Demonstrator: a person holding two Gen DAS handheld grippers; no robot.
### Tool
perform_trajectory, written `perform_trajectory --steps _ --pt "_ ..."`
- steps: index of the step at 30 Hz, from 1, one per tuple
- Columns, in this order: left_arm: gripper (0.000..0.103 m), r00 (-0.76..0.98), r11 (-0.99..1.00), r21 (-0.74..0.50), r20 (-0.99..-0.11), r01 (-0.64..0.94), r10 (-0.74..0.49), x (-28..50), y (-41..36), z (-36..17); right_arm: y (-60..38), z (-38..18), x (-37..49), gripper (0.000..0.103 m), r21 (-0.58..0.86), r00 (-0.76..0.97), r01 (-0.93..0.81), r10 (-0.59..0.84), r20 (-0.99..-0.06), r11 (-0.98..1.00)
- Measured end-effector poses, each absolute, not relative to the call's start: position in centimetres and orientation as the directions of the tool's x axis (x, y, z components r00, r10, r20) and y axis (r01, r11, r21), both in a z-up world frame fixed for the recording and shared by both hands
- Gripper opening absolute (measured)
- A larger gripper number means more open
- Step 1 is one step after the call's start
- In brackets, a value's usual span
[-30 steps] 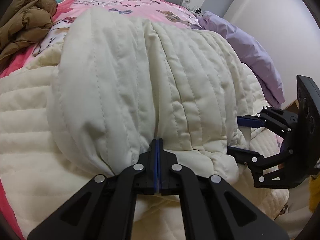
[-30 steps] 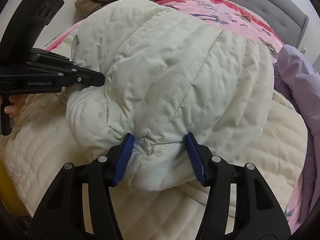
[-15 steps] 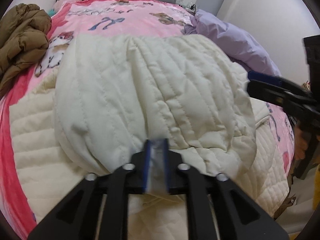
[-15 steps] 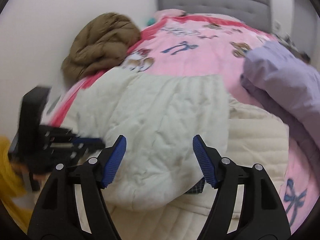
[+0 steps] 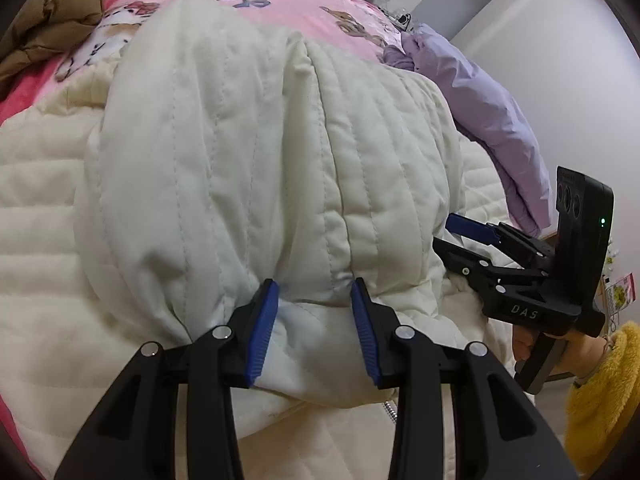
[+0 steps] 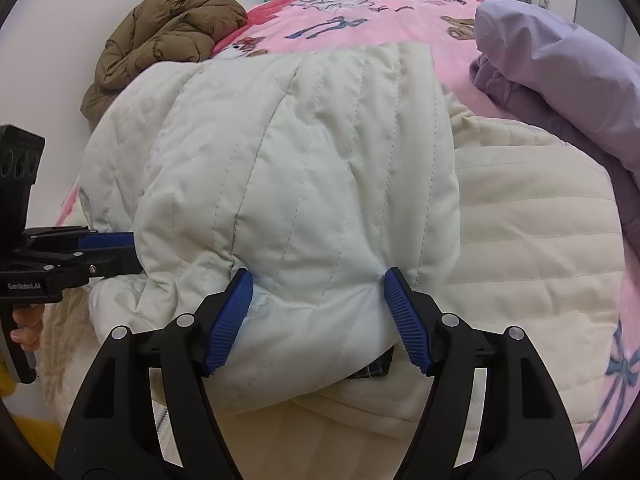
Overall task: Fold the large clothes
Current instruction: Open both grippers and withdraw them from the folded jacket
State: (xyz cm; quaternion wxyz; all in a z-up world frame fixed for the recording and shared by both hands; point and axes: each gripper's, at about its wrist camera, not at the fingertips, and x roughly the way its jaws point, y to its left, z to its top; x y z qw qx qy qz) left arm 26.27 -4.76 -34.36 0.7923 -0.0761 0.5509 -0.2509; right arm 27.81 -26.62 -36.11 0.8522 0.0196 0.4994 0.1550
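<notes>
The left gripper (image 5: 314,322), jaws just parted, straddles the near hem of the cream quilted coat (image 5: 260,168) without clamping it; the right gripper (image 6: 318,320) stands released around the same folded edge (pads perhaps grazing). The coat lies doubled on the pink bedspread (image 6: 360,16). If unpressed, the puffy fold could be sprung open, or slid toward the lilac bedding (image 6: 560,64)

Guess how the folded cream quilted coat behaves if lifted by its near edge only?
Probably floppy: the cream quilted coat lies in soft rounded folds, so the fold would likely sag open. Puffy padding suggests light for its bulk. The smooth shell may slip from a shallow pinch.
</notes>
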Motion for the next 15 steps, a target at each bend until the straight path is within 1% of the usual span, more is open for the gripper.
perform_trajectory --steps 5,7,9,11,12,15 --pt "0.038 0.287 0.867 -0.38 -0.833 0.323 -0.472 26.1 -4.9 -34.3 -26.6 -36.0 28.8 0.067 0.202 0.429 -0.243 0.292 -0.855 0.949" --pt "0.042 0.301 0.862 -0.385 -0.823 0.33 -0.483 25.9 -5.0 -33.6 -26.5 -35.0 28.5 0.068 0.188 0.447 -0.239 0.279 -0.85 0.953" --pt "0.064 0.312 0.826 -0.431 -0.779 0.363 -0.544 25.3 -5.0 -32.6 -26.7 -33.6 27.8 0.068 0.207 0.472 -0.211 0.285 -0.834 0.955" --pt "0.073 0.332 0.814 -0.417 -0.763 0.403 -0.555 24.3 -5.0 -31.5 -27.4 -31.8 26.2 0.069 0.244 0.521 -0.173 0.299 -0.799 0.954" --pt "0.075 0.344 0.816 -0.397 -0.762 0.42 -0.548 23.7 -5.1 -31.0 -27.7 -31.0 25.3 0.07 0.256 0.546 -0.155 0.299 -0.783 0.954" --pt "0.08 0.396 0.814 -0.342 -0.743 0.469 -0.54 21.5 -4.5 -29.2 -28.7 -29.4 22.2 0.075 0.225 0.591 -0.098 0.239 -0.77 0.969"
